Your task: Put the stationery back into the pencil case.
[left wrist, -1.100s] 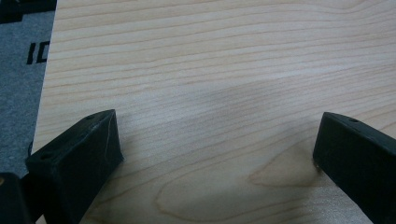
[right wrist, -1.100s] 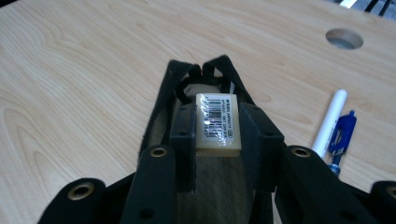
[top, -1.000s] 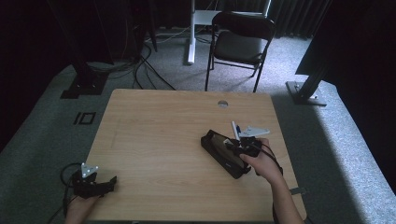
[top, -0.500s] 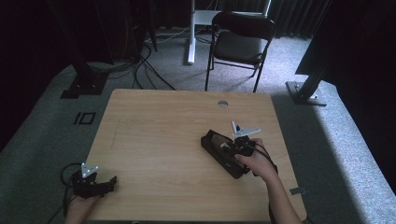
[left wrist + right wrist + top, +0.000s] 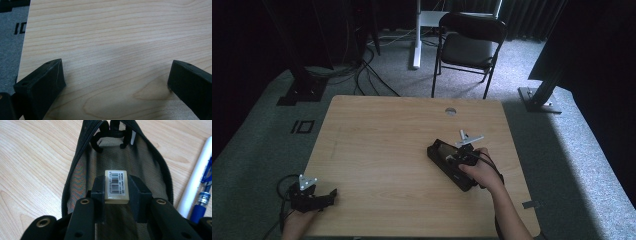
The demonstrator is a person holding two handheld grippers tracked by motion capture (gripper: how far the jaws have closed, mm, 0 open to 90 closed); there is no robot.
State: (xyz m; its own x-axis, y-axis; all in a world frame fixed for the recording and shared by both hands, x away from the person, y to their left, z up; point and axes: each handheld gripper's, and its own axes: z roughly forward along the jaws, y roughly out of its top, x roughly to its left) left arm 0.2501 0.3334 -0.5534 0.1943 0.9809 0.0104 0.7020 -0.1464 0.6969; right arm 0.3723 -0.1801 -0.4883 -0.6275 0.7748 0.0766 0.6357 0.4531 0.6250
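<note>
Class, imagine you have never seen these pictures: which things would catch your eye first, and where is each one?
First, the small white eraser with a barcode label, pinched between the right gripper's fingers just above the open black mesh pencil case. The case lies right of the middle of the wooden table, with a white pen beside it. At the table's near left corner, the left gripper rests with fingers wide apart over bare wood.

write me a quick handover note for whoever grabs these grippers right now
Right gripper: shut on a small white eraser with a barcode label, held over the open mouth of the black mesh pencil pouch.
Left gripper: open, holding nothing, resting at the near left corner of the wooden table.
Things: a black binder clip lies inside the pouch; a white pen and a blue pen lie on the table beside it.
Done: eraser picked up, pouch unzipped.
Left: likely drop the eraser in, then the pens.
</note>
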